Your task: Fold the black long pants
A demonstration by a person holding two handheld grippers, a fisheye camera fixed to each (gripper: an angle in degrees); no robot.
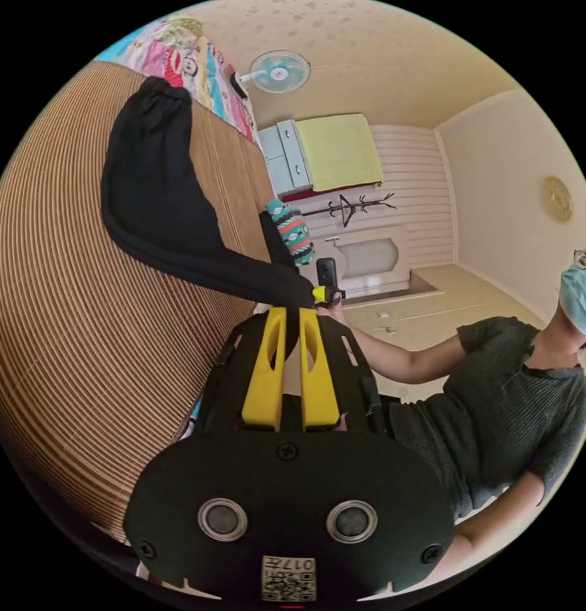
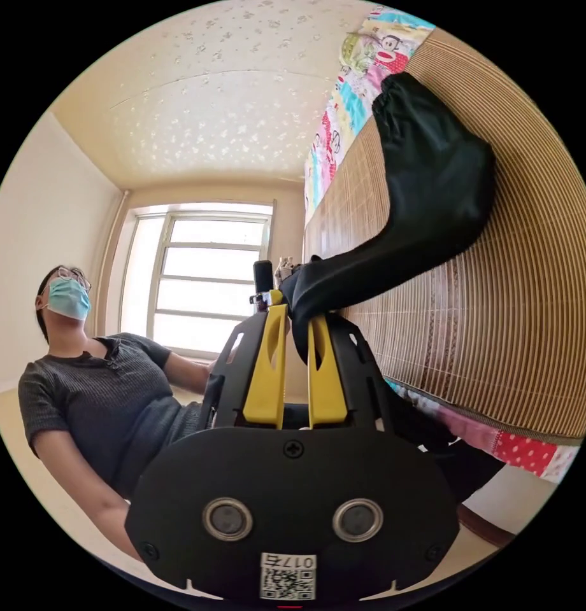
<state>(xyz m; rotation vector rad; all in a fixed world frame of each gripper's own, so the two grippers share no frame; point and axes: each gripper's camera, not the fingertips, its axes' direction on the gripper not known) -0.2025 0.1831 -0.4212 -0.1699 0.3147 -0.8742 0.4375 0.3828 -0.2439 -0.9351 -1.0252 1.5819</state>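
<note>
The black long pants [image 1: 156, 191] lie with the waistband end on a woven bamboo mat [image 1: 70, 331] covering a bed. One leg stretches off the mat to my left gripper [image 1: 293, 313], whose yellow jaws are shut on the black cloth. In the right gripper view the pants [image 2: 433, 191] also run from the mat [image 2: 528, 331] down to my right gripper [image 2: 297, 312], its yellow jaws shut on a fold of the leg end. The other gripper [image 1: 326, 280] meets the same bunch of cloth just beyond my left one.
A person in a dark top [image 1: 497, 407] and a face mask stands beside the bed, arms reaching to both grippers. A colourful quilt [image 1: 191, 63] lies at the mat's far end. A fan [image 1: 279, 71], cabinet [image 1: 286, 159] and window [image 2: 197, 273] line the walls.
</note>
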